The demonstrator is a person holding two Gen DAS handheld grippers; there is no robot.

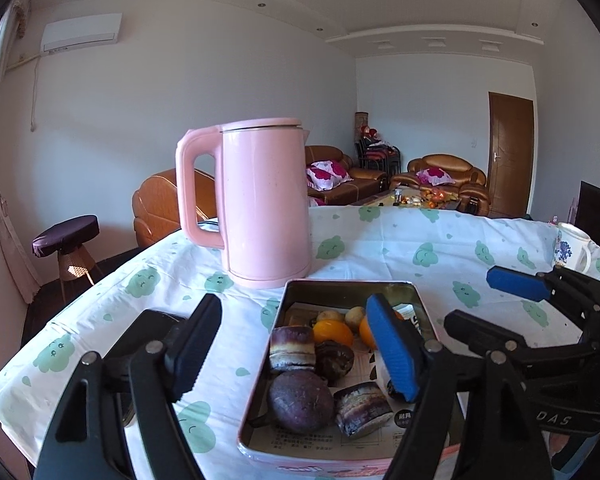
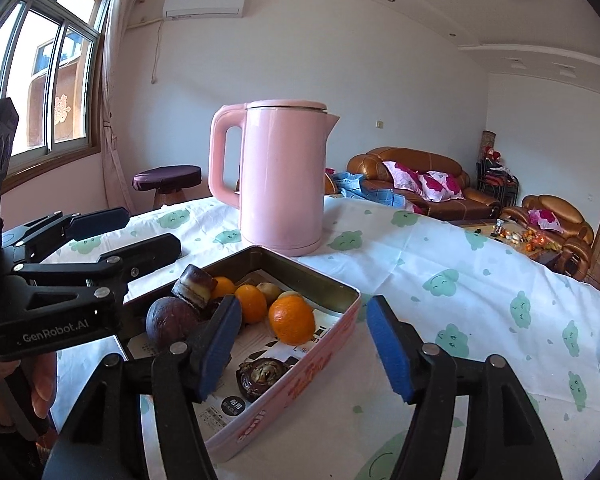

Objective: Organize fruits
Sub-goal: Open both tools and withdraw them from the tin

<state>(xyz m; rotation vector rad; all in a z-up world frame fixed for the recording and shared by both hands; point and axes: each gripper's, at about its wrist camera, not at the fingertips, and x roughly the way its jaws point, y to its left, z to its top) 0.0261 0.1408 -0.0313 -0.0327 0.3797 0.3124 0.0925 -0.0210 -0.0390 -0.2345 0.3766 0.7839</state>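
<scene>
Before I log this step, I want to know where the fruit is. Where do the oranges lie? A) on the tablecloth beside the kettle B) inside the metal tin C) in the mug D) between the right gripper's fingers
B: the oranges rest on the paper lining inside the tin, among the other fruit.

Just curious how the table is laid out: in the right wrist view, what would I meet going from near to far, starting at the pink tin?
Pink tin → dark chestnut-like piece → large orange → pink kettle → brown sofa beyond the table.
</scene>
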